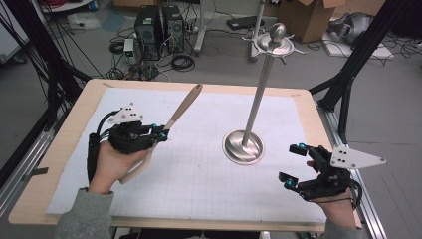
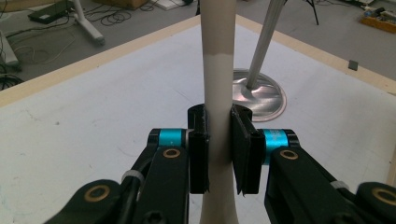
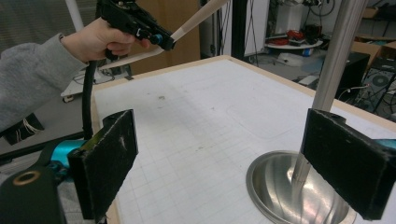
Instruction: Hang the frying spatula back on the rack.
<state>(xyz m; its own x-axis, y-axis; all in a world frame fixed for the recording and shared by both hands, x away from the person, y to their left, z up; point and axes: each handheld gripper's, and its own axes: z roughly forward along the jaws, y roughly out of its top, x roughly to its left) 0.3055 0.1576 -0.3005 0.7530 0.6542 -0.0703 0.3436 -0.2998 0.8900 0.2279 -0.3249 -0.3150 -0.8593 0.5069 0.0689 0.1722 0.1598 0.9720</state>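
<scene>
High view: left gripper (image 1: 160, 133) clamps a long wooden spatula (image 1: 178, 115) near mid-length, lifted off the table (image 1: 59, 149) at left. The handle end slants up toward the far side; the broad blade passes back under the hand. Right gripper (image 1: 293, 167) hangs near the right edge, jaws spread wide, nothing between them. A metal stand (image 1: 259, 99), a round base with an upright pole, sits right of centre.

Left gripper view: both pads (image 2: 199, 144) press flat on the spatula's narrow shaft (image 2: 217, 70), just below where pale wood changes to a darker tone. Judgement: light, rigid, smooth wood. With the grip on the shaft, the blade end could swing if the hold loosens. The shaft suits these jaws better than the wide blade would.

Right gripper view: own pads (image 3: 105, 158) stand well apart, empty, with the stand's pole (image 3: 334, 65) and dish-like base (image 3: 275, 186) close ahead at right. The spatula (image 3: 196, 18) is held aloft at far left in the other hand (image 3: 100, 39).
</scene>
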